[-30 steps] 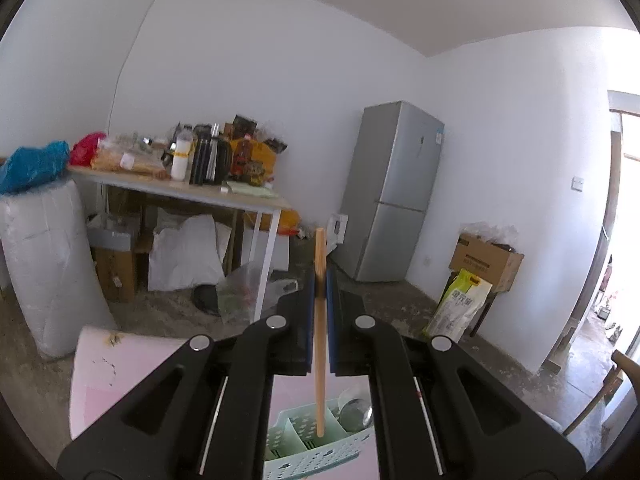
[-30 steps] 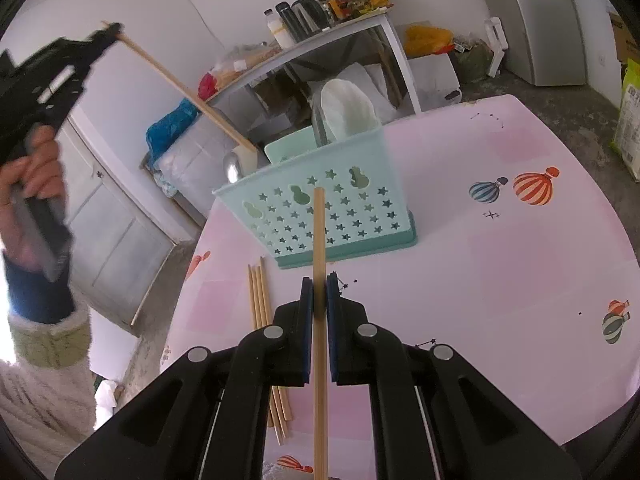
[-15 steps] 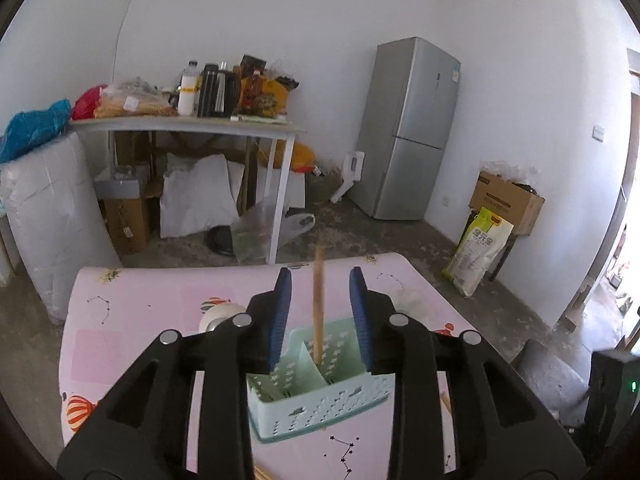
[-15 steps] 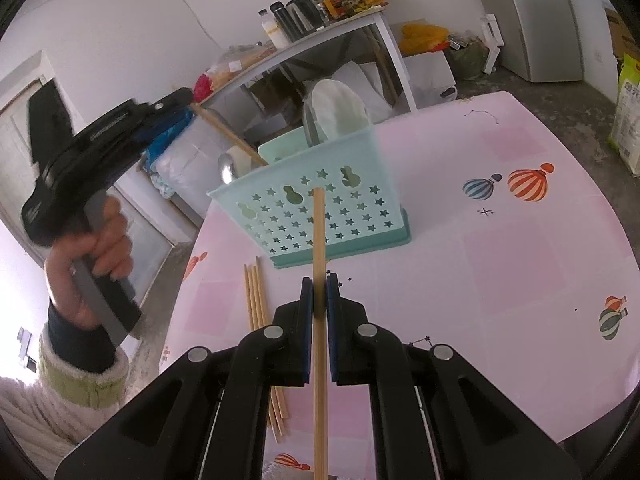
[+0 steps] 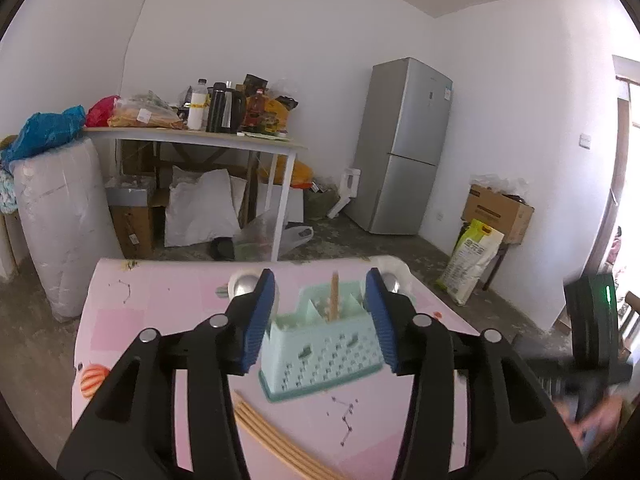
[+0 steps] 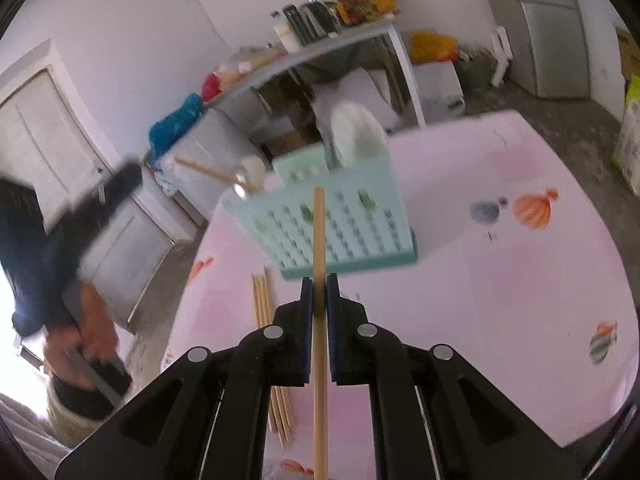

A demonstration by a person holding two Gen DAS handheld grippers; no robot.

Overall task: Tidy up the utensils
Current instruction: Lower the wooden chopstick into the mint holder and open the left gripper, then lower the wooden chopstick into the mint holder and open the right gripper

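The left gripper [image 5: 320,320] is held low and nearly level with its jaws opening and nothing pressed between them, while the right gripper [image 6: 319,296] is tipped downward with its jaws squeezed tight on a thin wooden chopstick [image 6: 319,240] that is kept upright.

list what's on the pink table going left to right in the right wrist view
Loose chopsticks → the chopstick held in the right claw → mint basket → grey balloon print → orange balloon print
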